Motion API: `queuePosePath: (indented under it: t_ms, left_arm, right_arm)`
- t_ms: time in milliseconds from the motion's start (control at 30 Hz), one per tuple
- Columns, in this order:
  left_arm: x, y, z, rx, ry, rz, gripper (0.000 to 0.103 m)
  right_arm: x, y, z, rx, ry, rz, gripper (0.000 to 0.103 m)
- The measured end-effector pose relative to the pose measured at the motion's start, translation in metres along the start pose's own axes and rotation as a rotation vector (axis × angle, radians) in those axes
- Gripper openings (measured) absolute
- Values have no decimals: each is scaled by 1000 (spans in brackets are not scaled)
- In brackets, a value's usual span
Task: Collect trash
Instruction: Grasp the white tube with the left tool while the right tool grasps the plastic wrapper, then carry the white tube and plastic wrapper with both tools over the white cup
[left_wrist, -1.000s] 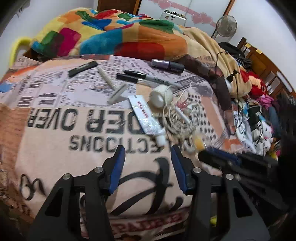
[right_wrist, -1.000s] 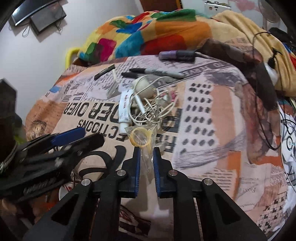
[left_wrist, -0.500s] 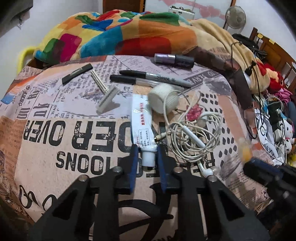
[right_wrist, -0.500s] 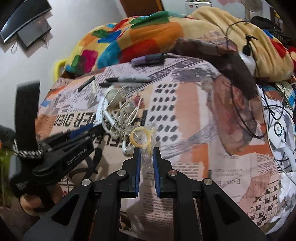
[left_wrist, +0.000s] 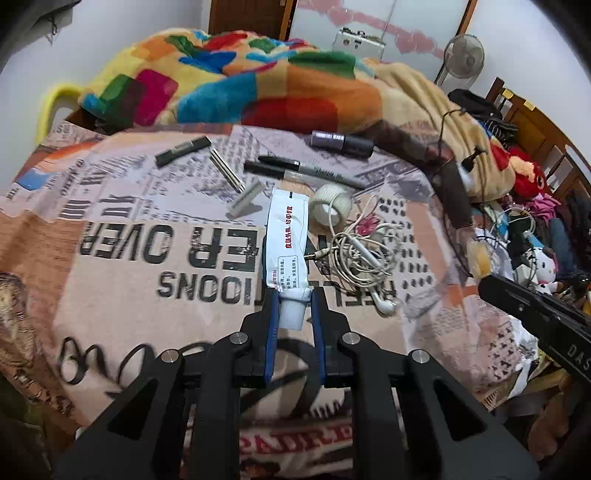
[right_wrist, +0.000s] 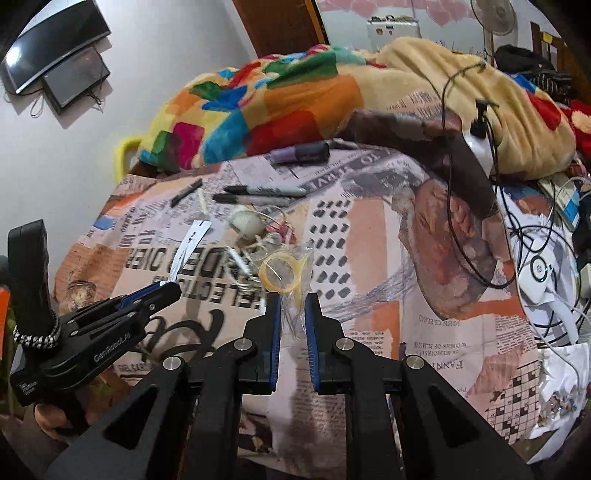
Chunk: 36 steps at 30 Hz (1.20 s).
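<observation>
My left gripper (left_wrist: 293, 295) is shut on the cap end of a flattened white tube (left_wrist: 286, 240) with red print, which lies on the newspaper-print bedcover (left_wrist: 147, 266). My right gripper (right_wrist: 291, 299) is shut on a clear plastic wrapper with a yellow ring (right_wrist: 282, 273) and holds it above the cover. The right gripper also shows at the right edge of the left wrist view (left_wrist: 484, 278). The left gripper (right_wrist: 173, 286) with the tube (right_wrist: 188, 243) shows at the left of the right wrist view.
Tangled white earphones (left_wrist: 362, 254), a white tape roll (left_wrist: 332, 206), two black markers (left_wrist: 306, 171), a razor (left_wrist: 236, 188), a black stick (left_wrist: 181, 149) and a purple bottle (left_wrist: 340, 142) lie on the cover. A colourful blanket (left_wrist: 236, 88) is heaped behind. Cables and clutter (left_wrist: 524, 236) lie right.
My left gripper moved forward to the tube and closed on its cap end. My right gripper drew back and to the right with the wrapper still held.
</observation>
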<state>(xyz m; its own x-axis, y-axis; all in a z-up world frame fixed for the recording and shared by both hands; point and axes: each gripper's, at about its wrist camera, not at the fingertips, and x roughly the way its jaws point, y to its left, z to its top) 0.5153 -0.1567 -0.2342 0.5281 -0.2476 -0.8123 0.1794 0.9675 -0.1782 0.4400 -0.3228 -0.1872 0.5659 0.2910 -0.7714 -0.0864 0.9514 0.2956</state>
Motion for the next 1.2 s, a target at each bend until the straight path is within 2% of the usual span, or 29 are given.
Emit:
queuePosePath:
  t_ms: [300,600,933,1200]
  left_arm:
    - [-96,8,-15,-3,-113,33,16]
    - [-193,42,-54,-51,-219,86,16]
    - [-271,104,-115,-142,-286,173,16]
    - [-311,170,-176,-271,-284,266,16]
  right_arm:
    - [-55,44,-2,-63,-68,48,12]
    - [-103,110,-20,-165,-132,113,12]
    - [-122,191,-50,-321,-147,176,12]
    - [-109,264,-84,-450,-99,248,12]
